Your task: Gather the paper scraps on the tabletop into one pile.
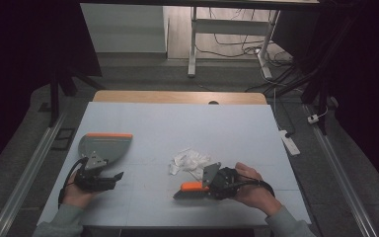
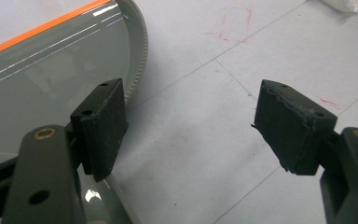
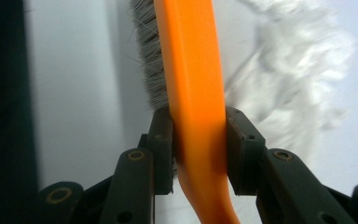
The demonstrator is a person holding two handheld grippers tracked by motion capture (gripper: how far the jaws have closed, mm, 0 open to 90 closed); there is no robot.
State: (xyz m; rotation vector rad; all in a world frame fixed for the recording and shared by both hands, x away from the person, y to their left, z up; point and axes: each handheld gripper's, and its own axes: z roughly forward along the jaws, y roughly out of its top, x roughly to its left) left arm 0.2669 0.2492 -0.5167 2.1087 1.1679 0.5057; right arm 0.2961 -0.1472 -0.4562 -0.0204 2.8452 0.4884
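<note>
A grey dustpan with an orange front edge lies flat at the table's left; it also appears as the dustpan in the left gripper view. My left gripper sits just in front of it, open; in its own view the left gripper has only bare table between its jaws. My right gripper is shut on an orange hand brush with grey bristles, held low over the table. Close up, the right gripper clamps the brush across its handle. Crumpled white paper lies just beyond the brush.
The pale blue table top has a wooden strip along its far edge. The white paper is blurred beside the brush, and a corner of the paper shows at the top right. Desk legs and cables stand on the floor beyond.
</note>
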